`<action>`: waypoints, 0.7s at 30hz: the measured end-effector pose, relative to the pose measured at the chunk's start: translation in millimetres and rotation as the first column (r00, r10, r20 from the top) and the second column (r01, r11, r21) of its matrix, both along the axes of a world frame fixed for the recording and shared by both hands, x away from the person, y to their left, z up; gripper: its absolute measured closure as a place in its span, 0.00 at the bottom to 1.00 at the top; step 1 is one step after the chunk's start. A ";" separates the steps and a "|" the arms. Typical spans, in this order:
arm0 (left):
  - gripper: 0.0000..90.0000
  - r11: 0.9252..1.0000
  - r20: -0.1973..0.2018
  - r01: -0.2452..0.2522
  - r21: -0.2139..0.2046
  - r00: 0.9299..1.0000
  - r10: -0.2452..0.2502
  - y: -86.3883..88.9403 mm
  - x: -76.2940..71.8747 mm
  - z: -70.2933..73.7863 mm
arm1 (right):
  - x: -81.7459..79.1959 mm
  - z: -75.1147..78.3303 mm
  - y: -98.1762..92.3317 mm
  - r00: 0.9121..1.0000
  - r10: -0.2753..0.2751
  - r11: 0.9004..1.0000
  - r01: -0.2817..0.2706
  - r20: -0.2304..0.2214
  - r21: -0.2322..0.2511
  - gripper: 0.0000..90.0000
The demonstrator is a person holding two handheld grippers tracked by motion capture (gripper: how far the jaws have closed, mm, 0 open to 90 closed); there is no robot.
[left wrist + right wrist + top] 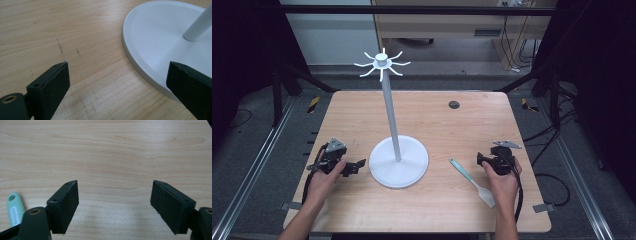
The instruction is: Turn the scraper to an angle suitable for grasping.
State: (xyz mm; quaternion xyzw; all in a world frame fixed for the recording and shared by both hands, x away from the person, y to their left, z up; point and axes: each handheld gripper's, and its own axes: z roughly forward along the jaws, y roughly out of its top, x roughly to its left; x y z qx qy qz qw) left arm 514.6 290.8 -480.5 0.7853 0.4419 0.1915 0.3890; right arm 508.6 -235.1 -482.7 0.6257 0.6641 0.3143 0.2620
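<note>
Where the pale wooden table (437, 115) nears its front right corner, the mint spatula (472, 176) lies flat, just left of the right gripper (480, 160), jaws apart and empty. Left gripper (360, 163), jaws apart, faces the white stand (398, 161) at centre. Dark floor (257, 150) surrounds the table.
</note>
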 end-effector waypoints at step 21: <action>0.05 1.000 0.002 0.000 0.002 1.000 0.000 0.4 -0.2 0.2 | -0.2 3.7 62.2 0.950 0.284 0.953 -0.294 -0.127 -0.067 0.94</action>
